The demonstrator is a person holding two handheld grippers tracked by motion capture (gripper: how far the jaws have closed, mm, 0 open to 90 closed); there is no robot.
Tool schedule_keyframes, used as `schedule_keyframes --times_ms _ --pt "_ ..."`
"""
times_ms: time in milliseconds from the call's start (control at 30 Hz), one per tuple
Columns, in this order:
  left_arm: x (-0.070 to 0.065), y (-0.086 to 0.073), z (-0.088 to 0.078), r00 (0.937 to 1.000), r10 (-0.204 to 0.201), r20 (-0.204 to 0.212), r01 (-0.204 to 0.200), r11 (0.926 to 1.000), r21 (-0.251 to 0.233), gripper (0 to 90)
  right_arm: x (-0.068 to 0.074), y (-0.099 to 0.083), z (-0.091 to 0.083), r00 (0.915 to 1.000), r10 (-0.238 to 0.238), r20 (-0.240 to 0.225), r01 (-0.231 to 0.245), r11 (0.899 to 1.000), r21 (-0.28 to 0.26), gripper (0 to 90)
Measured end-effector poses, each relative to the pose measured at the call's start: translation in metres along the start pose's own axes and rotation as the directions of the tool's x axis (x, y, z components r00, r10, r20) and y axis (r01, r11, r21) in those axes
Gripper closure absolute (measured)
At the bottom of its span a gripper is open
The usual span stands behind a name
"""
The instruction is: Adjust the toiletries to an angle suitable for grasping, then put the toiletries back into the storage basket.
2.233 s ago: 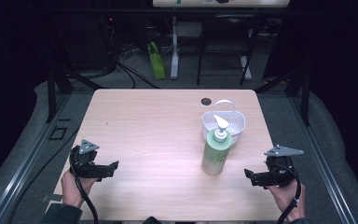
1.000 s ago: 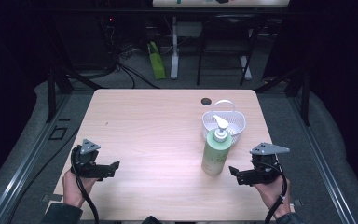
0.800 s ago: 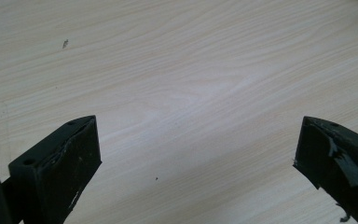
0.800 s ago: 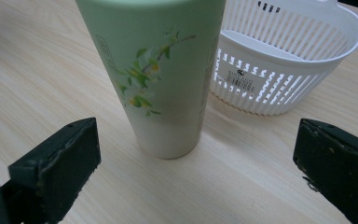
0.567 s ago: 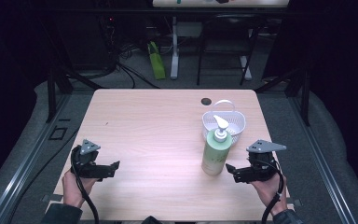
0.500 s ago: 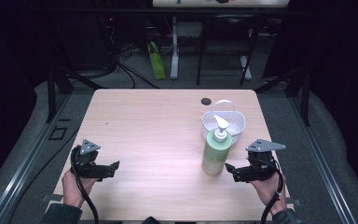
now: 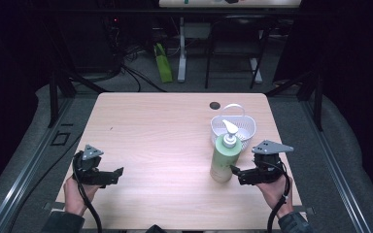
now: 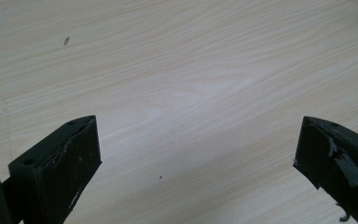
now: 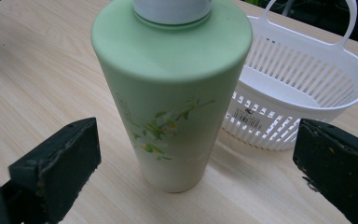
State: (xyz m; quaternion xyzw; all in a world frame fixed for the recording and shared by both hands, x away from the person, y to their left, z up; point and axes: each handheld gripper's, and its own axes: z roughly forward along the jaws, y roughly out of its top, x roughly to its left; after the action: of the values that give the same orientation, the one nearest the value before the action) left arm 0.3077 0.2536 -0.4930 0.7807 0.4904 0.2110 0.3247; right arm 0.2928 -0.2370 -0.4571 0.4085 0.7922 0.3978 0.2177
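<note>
The green pump bottle (image 7: 224, 158) stood upright near the bench's right edge – just in front of the white basket (image 7: 233, 127); the right gripper (image 7: 235, 171) faced it, jaws spread wide, not touching – the left gripper (image 7: 118, 173), near the front-left corner, was likewise spread

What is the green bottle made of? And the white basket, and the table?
The green bottle looks like smooth matte plastic, with a soft even sheen and a printed leaf sprig. The white basket seems to be hard moulded plastic, with thin slats and a loop handle. The table shows pale wood grain, though it could be a printed laminate.
</note>
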Motion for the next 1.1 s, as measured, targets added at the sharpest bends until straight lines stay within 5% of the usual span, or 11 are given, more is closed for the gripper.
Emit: schedule_keyframes --times_ms 333,567,1100 --pt "-0.003 0.000 -0.002 1.0000 0.003 -0.008 -0.003 0.9998 -0.017 0.0 0.001 0.006 -0.003 0.9999 -0.008 -0.008 0.007 0.999 -0.047 0.0" --pt "-0.002 0.000 -0.002 1.0000 0.003 0.000 -0.003 0.9998 -0.019 0.0 0.004 0.017 -0.002 0.9999 -0.006 -0.016 0.004 0.992 -0.127 0.0" --pt "-0.003 0.000 -0.002 0.9999 0.005 0.010 -0.005 0.9997 -0.024 0.0 0.008 0.029 0.006 0.9999 0.016 -0.005 -0.016 0.957 -0.288 0.0"
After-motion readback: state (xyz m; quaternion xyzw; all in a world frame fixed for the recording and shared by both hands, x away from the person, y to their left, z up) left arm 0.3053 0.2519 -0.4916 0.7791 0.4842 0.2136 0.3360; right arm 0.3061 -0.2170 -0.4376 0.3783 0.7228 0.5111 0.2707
